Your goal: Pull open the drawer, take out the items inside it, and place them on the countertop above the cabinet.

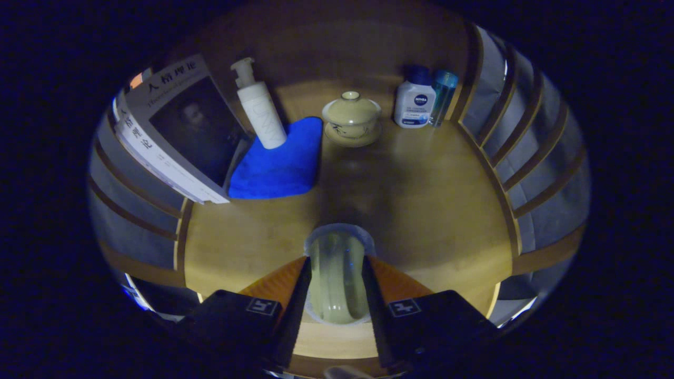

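Note:
My gripper point(337, 266) is shut on a pale translucent cup point(337, 287). Both fingers press its sides, and its round rim point(339, 230) pokes out just past the fingertips. The cup sits low over a wooden surface point(432, 210). Beyond the fingers on that surface lies a blue cloth point(279, 163), with a white pump bottle point(260, 110) standing on its far corner. A pale lidded tea bowl on a saucer point(352, 118) stands right of the cloth. A white bottle with a dark blue cap point(415, 102) and a slim teal bottle point(443, 95) stand at the far right.
A large book with a dark portrait cover point(179, 131) leans at the left, beside the cloth. Slatted grey and wood panels point(526, 142) flank the surface on both sides. A wooden back wall point(337, 47) rises behind the items. Bare wood stretches ahead and to the right of the cup.

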`<action>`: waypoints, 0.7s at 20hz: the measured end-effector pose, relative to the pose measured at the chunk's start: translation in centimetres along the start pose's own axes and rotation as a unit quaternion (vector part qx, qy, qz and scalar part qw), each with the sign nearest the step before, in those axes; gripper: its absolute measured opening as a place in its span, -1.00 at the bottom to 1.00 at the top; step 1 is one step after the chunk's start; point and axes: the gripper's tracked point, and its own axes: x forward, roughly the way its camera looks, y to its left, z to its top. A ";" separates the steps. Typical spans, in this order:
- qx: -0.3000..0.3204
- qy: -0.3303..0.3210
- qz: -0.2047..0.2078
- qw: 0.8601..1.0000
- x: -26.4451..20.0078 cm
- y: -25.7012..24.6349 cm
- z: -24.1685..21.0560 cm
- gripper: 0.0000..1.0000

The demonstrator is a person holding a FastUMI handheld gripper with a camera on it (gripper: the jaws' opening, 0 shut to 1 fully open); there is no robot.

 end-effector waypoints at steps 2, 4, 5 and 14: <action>-0.010 -0.026 0.015 0.999 -1.2 0.4 -0.4 0.13; -0.003 -0.067 0.026 0.997 -2.4 0.5 -0.6 0.22; 0.002 -0.097 0.023 0.995 -3.6 -0.2 -0.5 0.22; -0.023 -0.280 0.047 0.959 -11.9 -1.1 -8.3 0.42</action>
